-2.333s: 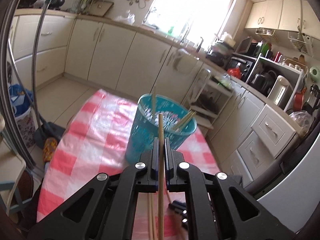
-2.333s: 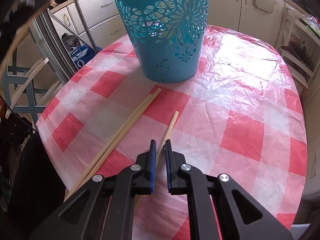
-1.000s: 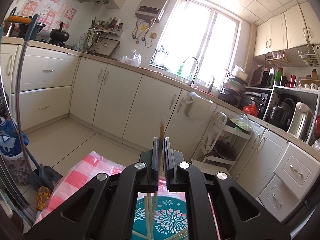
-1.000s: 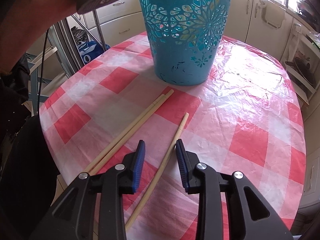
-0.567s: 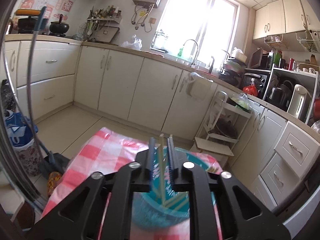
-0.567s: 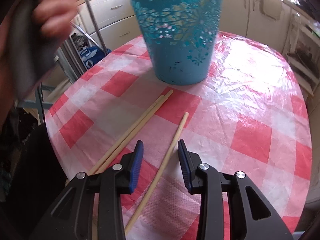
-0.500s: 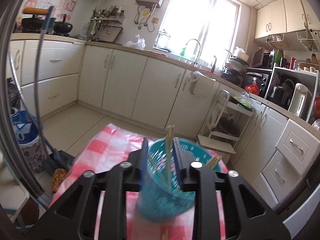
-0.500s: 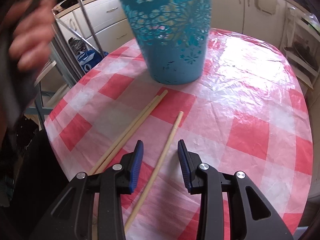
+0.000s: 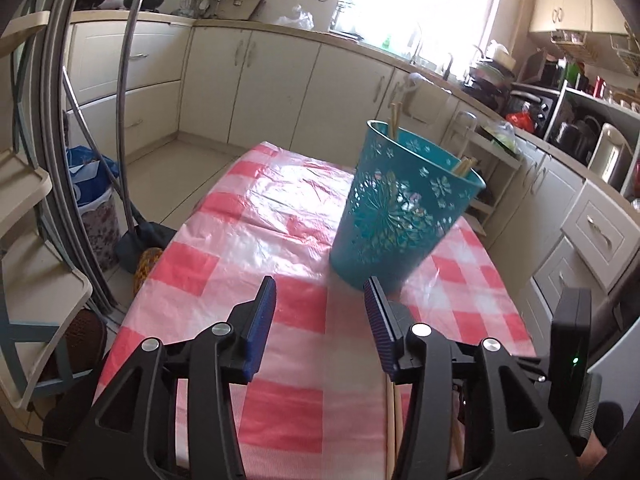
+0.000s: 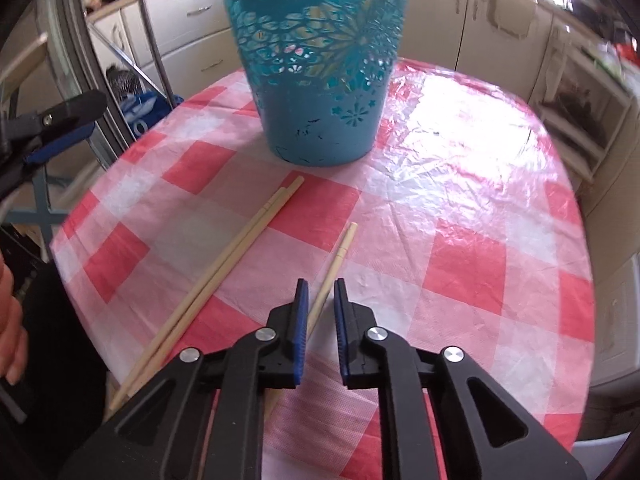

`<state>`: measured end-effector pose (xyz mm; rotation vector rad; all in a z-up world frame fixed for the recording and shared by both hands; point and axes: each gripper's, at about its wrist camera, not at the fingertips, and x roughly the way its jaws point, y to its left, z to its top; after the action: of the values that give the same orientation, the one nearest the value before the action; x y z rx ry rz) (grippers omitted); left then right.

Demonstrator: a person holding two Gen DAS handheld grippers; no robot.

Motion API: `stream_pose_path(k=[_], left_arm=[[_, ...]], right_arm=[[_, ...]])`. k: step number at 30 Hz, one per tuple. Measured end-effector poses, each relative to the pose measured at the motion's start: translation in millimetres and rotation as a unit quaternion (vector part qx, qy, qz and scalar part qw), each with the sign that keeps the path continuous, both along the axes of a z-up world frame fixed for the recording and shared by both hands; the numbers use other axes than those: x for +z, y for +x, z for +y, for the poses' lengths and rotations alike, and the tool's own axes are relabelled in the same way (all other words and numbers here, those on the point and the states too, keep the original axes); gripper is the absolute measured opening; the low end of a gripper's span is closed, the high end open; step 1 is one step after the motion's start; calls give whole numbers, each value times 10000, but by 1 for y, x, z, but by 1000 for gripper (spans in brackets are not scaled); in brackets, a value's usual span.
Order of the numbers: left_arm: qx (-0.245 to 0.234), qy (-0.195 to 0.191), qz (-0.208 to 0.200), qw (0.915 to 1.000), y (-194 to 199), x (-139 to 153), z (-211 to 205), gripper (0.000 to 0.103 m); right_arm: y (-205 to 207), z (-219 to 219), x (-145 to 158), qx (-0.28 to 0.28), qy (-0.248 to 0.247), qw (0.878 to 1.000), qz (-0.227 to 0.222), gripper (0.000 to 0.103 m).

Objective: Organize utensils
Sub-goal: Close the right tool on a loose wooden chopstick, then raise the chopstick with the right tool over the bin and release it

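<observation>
A teal cut-out basket (image 9: 400,216) stands on the red-and-white checked tablecloth (image 9: 280,200), with chopstick ends (image 9: 394,120) sticking up at its rim. My left gripper (image 9: 319,292) hovers short of the basket; its jaws are opening and nothing is between them. It also shows at the left edge of the right wrist view as the left gripper (image 10: 60,128). In front of the basket (image 10: 320,60) lie a pair of chopsticks (image 10: 240,248) and a single chopstick (image 10: 340,248). My right gripper (image 10: 321,292) is closing onto the single chopstick, which lies flat between the pads.
The table's rounded edge (image 10: 580,320) runs close on the right. Cream cabinets (image 9: 248,80) line the far wall. A metal pole (image 9: 124,120), a blue bin (image 9: 92,188) and a shelf rack (image 9: 24,240) stand left of the table. A person's hand (image 10: 10,320) shows at far left.
The left gripper let its chopstick go into the basket, then drew back and down with its jaws spreading. The right gripper's jaws narrowed around the single chopstick.
</observation>
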<state>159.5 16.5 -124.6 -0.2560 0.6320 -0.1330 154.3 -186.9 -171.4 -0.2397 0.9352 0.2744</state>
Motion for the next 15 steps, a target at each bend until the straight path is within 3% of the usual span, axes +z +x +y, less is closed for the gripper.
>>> stream_pose_path(k=[3, 5, 8, 12, 15], left_arm=[[-141, 70, 16, 9999, -5, 2, -4, 49], [-188, 90, -1, 9998, -8, 1, -5, 49], [-197, 107, 29, 9997, -13, -3, -4, 50], [-63, 108, 94, 9999, -17, -19, 3, 50], [114, 182, 54, 9998, -22, -33, 8, 50]], right_arm=[[-10, 16, -1, 147, -407, 9989, -166, 6], [-6, 4, 0, -6, 126, 9999, 66, 5], [-2, -26, 5, -385, 1284, 9903, 361, 5], [-11, -50, 26, -440, 2572, 9651, 241, 5], [-16, -54, 39, -394, 3111, 9494, 164, 5]])
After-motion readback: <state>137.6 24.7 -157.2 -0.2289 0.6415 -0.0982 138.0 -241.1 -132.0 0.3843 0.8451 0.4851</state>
